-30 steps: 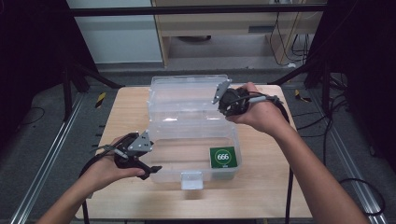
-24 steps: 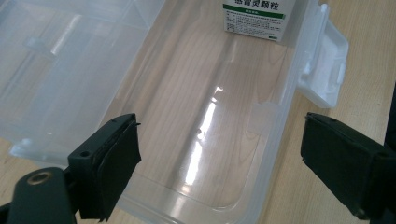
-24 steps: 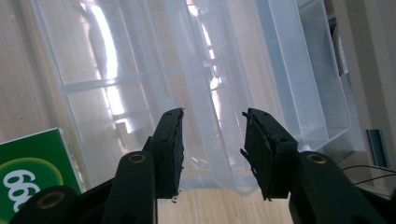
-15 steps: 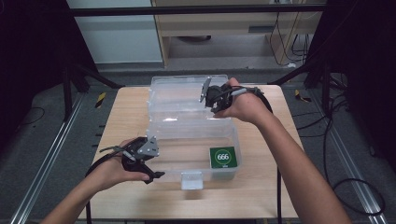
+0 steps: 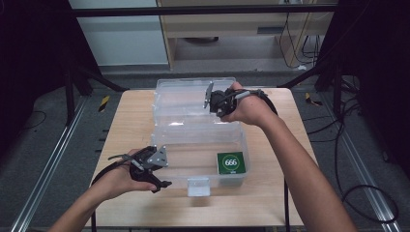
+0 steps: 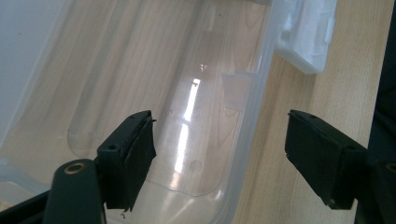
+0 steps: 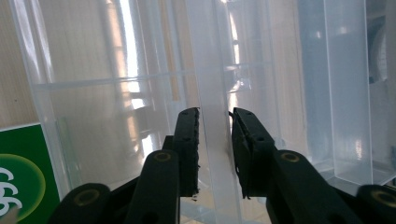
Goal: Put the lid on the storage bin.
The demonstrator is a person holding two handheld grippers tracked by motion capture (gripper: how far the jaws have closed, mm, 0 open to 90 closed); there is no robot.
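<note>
Closing in on the clear box [image 5: 198, 145] mid-worktop [image 5: 130, 125], lid [image 5: 186, 99] swung open behind it: right gripper [image 5: 211, 96] pinching onto the lid's edge, jaws just narrowing w/ a sliver of gap left per right gripper view, so grip near done, lid not yet swung shut. Straddling the box's left wall, left gripper [image 5: 162, 180] spread wide, jaws just easing inward, nothing clamped. Showing the green 666 pack [image 5: 231, 163] inside the box from the high view vs. pad gaps from the gripper views.
</note>
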